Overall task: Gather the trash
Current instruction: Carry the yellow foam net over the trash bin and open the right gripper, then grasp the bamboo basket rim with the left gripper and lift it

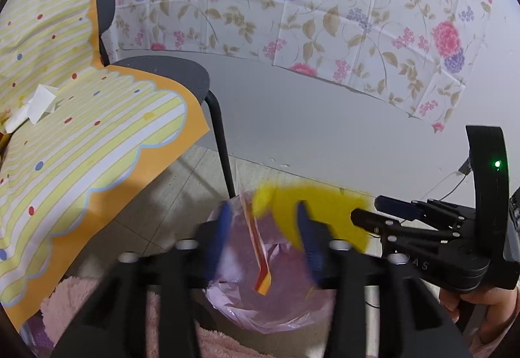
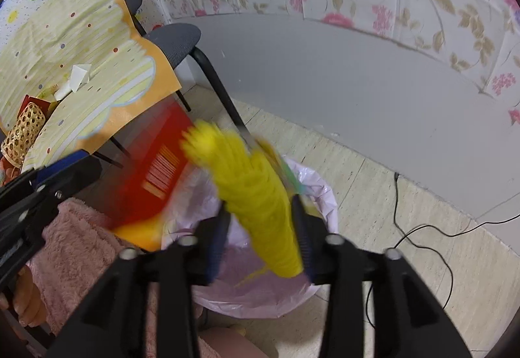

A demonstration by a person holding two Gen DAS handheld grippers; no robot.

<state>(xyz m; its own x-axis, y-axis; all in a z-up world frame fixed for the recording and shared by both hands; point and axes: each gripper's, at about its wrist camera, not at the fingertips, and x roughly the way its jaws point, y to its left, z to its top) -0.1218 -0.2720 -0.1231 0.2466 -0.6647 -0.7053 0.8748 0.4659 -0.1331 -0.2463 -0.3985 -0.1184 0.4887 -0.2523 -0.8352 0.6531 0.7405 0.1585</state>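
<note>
Both wrist views looked down over a bin lined with a pale purple bag, standing on the tiled floor beside a pink fluffy cloth.

Right tongs: blue pads parted about as wide as a yellow ribbed bundle, which sat between them over the bag's mouth. Motion blur; I could not tell whether the pads pressed on it.

Left tongs: blue pads parted. A thin red-and-yellow wrapper showed edge-on in the gap, above the bag. Contact with either pad could not be judged through the blur. In the right view this same item read as a flat red packet with a barcode, at 10 o'clock from the yellow bundle.

The right tongs appeared in the left view at 3 o'clock, jaws toward the yellow blur.

At 10 o'clock, a black chair draped with a yellow striped sheet; crumpled white paper lay on it. Floral sheet on the wall behind.
</note>
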